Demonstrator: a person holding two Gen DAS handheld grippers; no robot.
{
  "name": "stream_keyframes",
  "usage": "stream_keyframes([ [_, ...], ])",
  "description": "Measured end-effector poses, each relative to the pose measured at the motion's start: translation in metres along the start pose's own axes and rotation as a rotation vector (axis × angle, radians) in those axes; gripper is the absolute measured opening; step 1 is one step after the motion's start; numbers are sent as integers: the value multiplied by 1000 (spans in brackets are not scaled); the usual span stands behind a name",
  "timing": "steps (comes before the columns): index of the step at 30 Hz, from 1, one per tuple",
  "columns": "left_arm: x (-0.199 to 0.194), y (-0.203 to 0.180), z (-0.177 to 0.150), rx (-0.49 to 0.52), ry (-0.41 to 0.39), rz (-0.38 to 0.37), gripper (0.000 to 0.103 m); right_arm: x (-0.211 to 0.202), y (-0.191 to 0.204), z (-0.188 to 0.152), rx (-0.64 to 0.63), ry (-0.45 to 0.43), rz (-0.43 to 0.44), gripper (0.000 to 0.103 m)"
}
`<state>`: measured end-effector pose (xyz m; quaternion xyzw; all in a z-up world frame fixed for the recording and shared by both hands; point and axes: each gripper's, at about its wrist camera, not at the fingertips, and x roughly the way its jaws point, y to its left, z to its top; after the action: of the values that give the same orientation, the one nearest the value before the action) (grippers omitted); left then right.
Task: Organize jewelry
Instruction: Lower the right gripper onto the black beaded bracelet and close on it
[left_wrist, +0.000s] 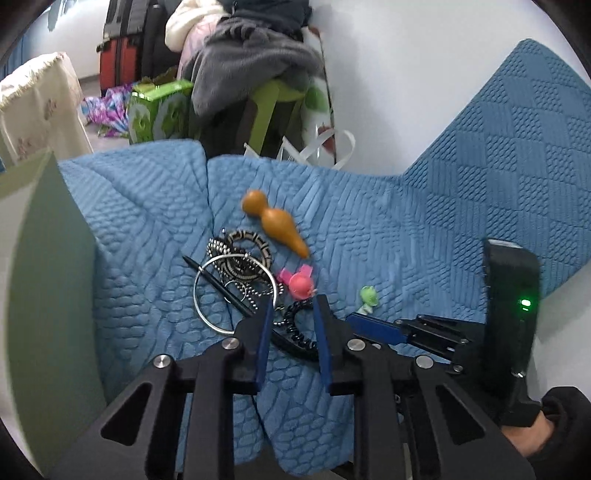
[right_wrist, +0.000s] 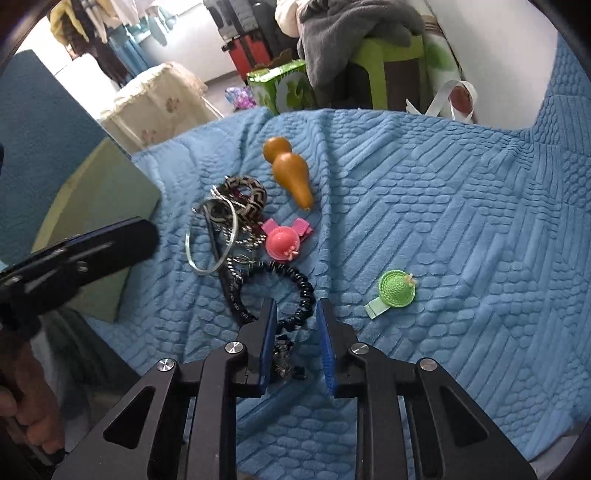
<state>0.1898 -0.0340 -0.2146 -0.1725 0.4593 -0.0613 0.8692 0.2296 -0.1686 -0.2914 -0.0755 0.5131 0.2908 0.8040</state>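
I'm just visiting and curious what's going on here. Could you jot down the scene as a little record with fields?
surface: blue quilted cover
jewelry pile: silver bangle, patterned bracelet, black coiled band
clips: pink hat clip, green hat clip lying apart
other item: brown gourd
left gripper: jaws open, around the coiled band
right gripper: jaws open, at the coiled band
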Motion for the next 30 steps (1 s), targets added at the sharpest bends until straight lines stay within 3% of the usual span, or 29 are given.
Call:
stream_keyframes([
  [4, 13, 8, -3, -15, 28, 1, 19, 5, 2, 1, -28, 9, -8, 20],
  [8, 23, 12, -4, -3, 48, 16, 19, 12, 13, 1, -116, 9, -72, 19],
  [11, 29, 17, -5, -7, 55, 18, 19, 15, 18, 2, -165, 9, -124, 9],
  [26, 45, 10, -2, 82, 58, 16, 19, -16, 1, 0, -35, -49, -56, 8],
  [30, 54, 5, 1, 126, 67, 48, 5, -15, 1, -3, -18, -25, -44, 8],
])
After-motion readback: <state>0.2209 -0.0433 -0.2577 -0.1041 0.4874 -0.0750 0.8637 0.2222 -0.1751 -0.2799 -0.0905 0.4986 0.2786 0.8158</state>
